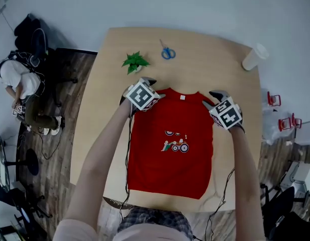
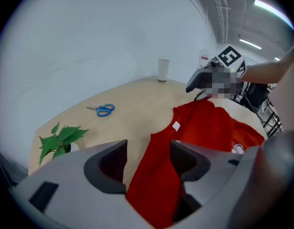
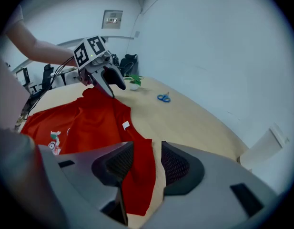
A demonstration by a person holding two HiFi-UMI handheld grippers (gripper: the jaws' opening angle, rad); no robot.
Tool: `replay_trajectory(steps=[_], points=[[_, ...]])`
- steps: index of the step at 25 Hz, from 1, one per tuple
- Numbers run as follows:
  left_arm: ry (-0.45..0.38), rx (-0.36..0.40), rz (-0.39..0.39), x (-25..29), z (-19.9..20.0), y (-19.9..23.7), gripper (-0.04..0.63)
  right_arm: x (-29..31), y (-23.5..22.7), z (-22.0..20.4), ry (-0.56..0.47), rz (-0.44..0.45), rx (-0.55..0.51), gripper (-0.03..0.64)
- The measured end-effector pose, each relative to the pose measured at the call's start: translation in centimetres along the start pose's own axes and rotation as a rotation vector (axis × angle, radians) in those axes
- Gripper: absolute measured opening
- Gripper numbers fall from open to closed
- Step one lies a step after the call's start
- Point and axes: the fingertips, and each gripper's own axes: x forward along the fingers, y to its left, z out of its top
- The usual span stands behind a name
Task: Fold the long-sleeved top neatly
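I am starting the fold of the red long-sleeved top (image 1: 170, 159), which is lying flat on the bench (image 1: 205, 59). My left hand-held gripper (image 2: 149, 147) and right hand-held gripper (image 3: 147, 149) are straddling its shoulders, released and not yet pinching. Next, I judge, both are needing firm bites.
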Motion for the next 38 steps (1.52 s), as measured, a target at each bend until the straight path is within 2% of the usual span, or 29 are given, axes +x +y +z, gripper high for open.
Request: replay_trajectory(steps=[6, 10, 15, 21, 23, 25, 29, 31, 35, 38], points=[[0.101, 0.08, -0.07, 4.1, -1.5, 0.0, 0.245, 3.9, 0.3, -2.0, 0.091, 0.076, -0.055, 0.183], [0.146, 0.118, -0.109, 5.0, -1.8, -0.3, 0.232, 5.1, 0.7, -2.6, 0.136, 0.109, -0.093, 0.183], [0.228, 0.206, -0.201, 5.4, -2.4, -1.8, 0.196, 6.0, 0.6, -2.9, 0.187, 0.167, -0.102, 0.178], [0.256, 0.208, -0.255, 5.4, -2.6, -2.6, 0.13, 5.9, 1.1, -2.5, 0.223, 0.243, -0.06, 0.132], [0.247, 0.204, -0.256, 5.3, -2.7, -2.9, 0.079, 5.9, 1.4, -2.6, 0.223, 0.243, -0.07, 0.109], [0.239, 0.211, -0.242, 5.1, -2.9, -3.1, 0.042, 5.7, 1.7, -2.7, 0.218, 0.234, -0.099, 0.074], [0.232, 0.271, -0.191, 4.7, -2.4, -3.0, 0.032, 5.2, 1.3, -2.7, 0.214, 0.203, -0.117, 0.046], [0.196, 0.289, -0.133, 4.4, -0.9, -2.2, 0.031, 4.8, 0.2, -2.4, 0.214, 0.147, -0.115, 0.044], [0.075, 0.287, 0.014, 3.1, 3.7, 0.1, 0.031, 3.3, -3.4, -0.6, 0.178, -0.032, -0.091, 0.043], [0.043, 0.305, 0.075, 1.6, 6.0, 1.0, 0.03, 1.7, -4.8, 1.5, 0.124, -0.088, -0.073, 0.043]])
